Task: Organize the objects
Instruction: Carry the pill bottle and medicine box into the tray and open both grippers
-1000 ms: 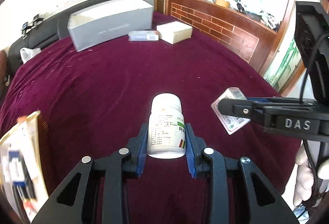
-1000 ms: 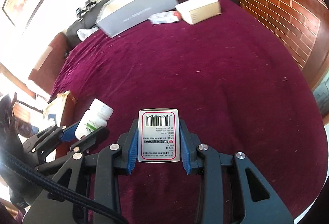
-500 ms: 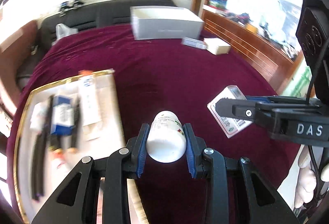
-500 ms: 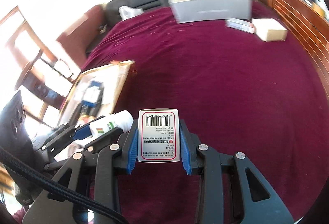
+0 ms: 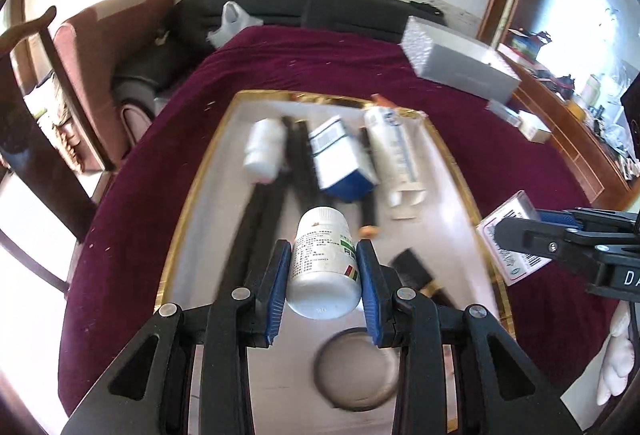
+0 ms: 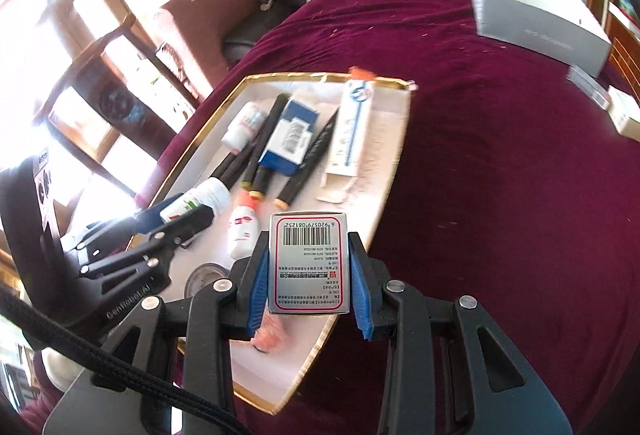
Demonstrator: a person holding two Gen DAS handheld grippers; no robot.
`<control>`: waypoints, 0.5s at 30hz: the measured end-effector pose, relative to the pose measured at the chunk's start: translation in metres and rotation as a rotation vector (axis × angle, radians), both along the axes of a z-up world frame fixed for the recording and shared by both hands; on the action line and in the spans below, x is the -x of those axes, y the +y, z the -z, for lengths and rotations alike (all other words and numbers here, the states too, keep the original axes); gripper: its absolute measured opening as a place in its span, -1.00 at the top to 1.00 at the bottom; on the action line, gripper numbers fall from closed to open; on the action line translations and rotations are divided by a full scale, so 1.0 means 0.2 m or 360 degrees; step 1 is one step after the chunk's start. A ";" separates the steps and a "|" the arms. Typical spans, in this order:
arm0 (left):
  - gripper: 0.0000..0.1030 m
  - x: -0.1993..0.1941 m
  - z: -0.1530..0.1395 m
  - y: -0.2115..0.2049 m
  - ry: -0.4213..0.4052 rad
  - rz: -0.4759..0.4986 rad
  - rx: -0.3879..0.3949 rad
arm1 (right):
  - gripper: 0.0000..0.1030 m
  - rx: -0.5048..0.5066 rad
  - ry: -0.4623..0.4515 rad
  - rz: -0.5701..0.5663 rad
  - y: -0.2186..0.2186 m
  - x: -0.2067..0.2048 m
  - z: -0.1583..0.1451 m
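My left gripper [image 5: 323, 271] is shut on a white pill bottle [image 5: 323, 263] and holds it above a white gold-rimmed tray [image 5: 200, 171]. My right gripper [image 6: 308, 267] is shut on a small white medicine box with a barcode [image 6: 308, 263], over the tray's right edge [image 6: 396, 163]. The tray holds a small white bottle [image 5: 264, 149], a blue-and-white box [image 5: 342, 159], a white tube carton [image 5: 394, 155], black pens [image 5: 260, 211] and a round tin [image 5: 356, 369]. The right gripper with its box shows at the right of the left wrist view [image 5: 508, 239].
The tray lies on a dark red cloth [image 6: 500, 175]. A long grey box [image 6: 536, 23] and small cartons [image 6: 624, 115] sit at the far right. A black sofa [image 5: 300, 11] and a wooden chair [image 5: 60, 75] stand beyond the table.
Both grippers swung left with their loads, from over bare red cloth to over the tray. The tray now fills the middle of both views.
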State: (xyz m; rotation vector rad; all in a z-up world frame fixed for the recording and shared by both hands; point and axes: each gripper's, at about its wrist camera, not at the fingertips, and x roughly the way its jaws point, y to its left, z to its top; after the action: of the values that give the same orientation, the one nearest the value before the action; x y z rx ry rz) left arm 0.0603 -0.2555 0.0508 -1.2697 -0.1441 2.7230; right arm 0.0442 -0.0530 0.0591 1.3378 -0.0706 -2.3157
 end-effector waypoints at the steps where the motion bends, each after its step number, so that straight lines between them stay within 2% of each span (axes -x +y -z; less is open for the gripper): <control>1: 0.45 0.01 0.02 -0.03 -0.0015 -0.0015 0.0002 | 0.35 -0.0012 -0.0006 -0.0008 -0.02 0.01 0.01; 10: 0.44 0.06 0.13 -0.04 -0.0114 0.0013 0.0039 | 0.35 -0.0182 -0.0074 -0.0014 -0.18 0.17 0.15; 15: 0.44 0.05 0.13 -0.02 -0.0087 0.0031 0.0087 | 0.35 -0.0266 -0.0071 -0.0004 -0.21 0.21 0.19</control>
State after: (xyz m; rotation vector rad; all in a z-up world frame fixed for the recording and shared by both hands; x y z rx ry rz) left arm 0.0512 -0.2593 0.0240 -1.3537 -0.0628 2.6945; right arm 0.0028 -0.0954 0.0207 1.4693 0.1130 -2.3327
